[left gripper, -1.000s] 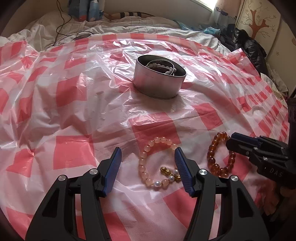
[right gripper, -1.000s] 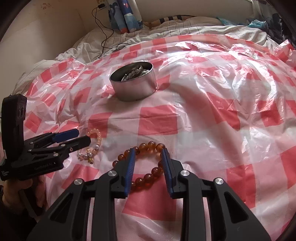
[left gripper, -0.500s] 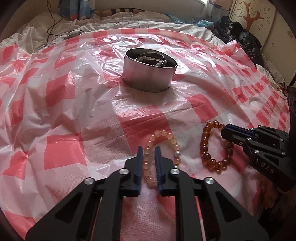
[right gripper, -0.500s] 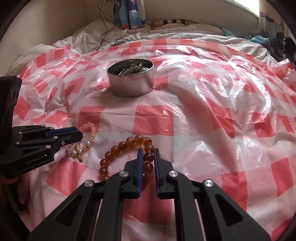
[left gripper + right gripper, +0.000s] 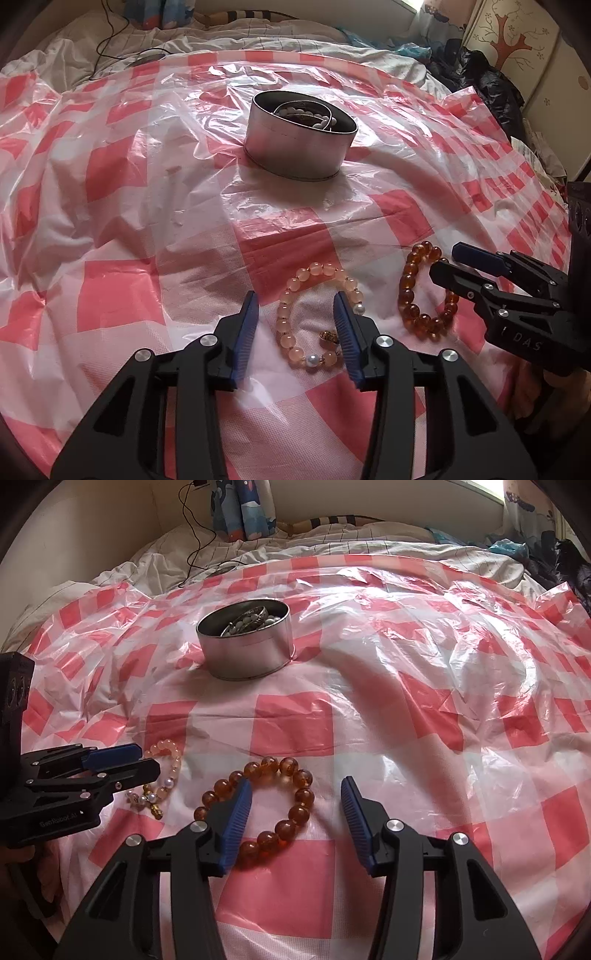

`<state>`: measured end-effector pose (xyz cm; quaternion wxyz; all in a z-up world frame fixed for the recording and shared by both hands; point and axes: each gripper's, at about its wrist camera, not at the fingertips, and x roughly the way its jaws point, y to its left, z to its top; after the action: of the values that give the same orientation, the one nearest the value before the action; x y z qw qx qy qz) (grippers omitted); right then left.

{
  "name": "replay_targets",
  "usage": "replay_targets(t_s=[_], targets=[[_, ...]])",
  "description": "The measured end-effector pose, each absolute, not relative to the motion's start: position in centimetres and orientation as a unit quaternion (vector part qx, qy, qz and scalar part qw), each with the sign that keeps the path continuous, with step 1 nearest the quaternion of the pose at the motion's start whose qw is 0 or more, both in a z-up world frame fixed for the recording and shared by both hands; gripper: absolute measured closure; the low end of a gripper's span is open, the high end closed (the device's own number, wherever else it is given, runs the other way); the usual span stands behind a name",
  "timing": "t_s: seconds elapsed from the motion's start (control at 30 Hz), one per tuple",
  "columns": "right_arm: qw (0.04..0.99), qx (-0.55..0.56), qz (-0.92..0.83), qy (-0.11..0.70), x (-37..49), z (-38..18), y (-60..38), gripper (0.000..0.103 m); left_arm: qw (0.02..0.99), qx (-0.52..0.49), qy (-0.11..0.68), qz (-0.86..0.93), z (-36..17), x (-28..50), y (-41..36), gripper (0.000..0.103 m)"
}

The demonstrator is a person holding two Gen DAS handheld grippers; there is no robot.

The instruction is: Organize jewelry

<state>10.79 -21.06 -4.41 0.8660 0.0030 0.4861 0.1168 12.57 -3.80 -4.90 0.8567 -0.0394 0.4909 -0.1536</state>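
A pink bead bracelet (image 5: 295, 282) with pearl and gold charms lies on the red-and-white checked plastic sheet (image 5: 122, 295). My left gripper (image 5: 295, 299) hovers over it with its jaws opening. The bracelet's left arc lies between the pads, untouched. Right of it lies an amber bead bracelet (image 5: 406, 288), also seen in the right wrist view (image 5: 273, 766). My right gripper (image 5: 295, 782) is above it, jaws opening, and part of the loop lies loose between the pads. A round metal tin (image 5: 299, 158) holding several bracelets stands farther back.
The sheet covers a bed with crumpled white bedding (image 5: 155, 565) and a black cable (image 5: 195, 550) behind. Dark clothes (image 5: 487, 85) are piled at the far right. Each gripper shows in the other's view: the right gripper (image 5: 445, 260) and the left gripper (image 5: 147, 758).
Both grippers went from open to nearly shut over their bracelets half a second ago and now stand open again. Both bracelets still lie on the sheet, the pink one slightly reshaped.
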Motion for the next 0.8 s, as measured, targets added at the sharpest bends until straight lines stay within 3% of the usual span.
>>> replay_targets(t_s=[0.07,0.1,0.13,0.17,0.23,0.47,0.67,0.7,0.73,0.8], targets=[[0.864,-0.004,0.112,0.491,10.9,-4.7,-21.0,0.062,0.857,-0.032,0.492,-0.152,-5.0,12.6,-4.0,0.063],[0.864,-0.008,0.11,0.491,10.9,-4.8,-21.0,0.073,0.857,-0.029,0.492,-0.152,-5.0,12.6,-4.1,0.064],[0.863,-0.013,0.109,0.493,10.9,-4.9,-20.9,0.088,0.857,-0.026,0.491,-0.153,-4.9,12.5,-4.2,0.076],[0.863,-0.016,0.111,0.493,10.9,-4.9,-20.8,0.091,0.856,-0.021,0.493,-0.156,-4.9,12.5,-4.3,0.084],[0.867,-0.021,0.111,0.486,10.7,-4.7,-20.7,0.091,0.857,-0.013,0.491,-0.156,-4.8,12.4,-4.4,0.096],[0.901,-0.023,0.105,0.42,11.0,-2.5,-20.5,0.091,0.888,-0.051,0.436,-0.134,-2.2,12.0,-2.4,0.096],[0.894,-0.013,0.095,0.439,13.2,-3.2,-20.5,0.09,0.867,-0.034,0.483,-0.114,-4.5,12.9,-2.3,0.096],[0.889,-0.011,0.097,0.447,13.3,-3.4,-20.5,0.088,0.864,-0.032,0.489,-0.113,-4.7,13.0,-2.4,0.096],[0.886,-0.011,0.096,0.452,13.3,-3.6,-20.6,0.075,0.864,-0.029,0.49,-0.111,-4.8,13.0,-2.5,0.095],[0.887,-0.013,0.091,0.453,13.1,-3.7,-20.6,0.062,0.864,-0.026,0.49,-0.11,-4.8,12.9,-2.6,0.092]])
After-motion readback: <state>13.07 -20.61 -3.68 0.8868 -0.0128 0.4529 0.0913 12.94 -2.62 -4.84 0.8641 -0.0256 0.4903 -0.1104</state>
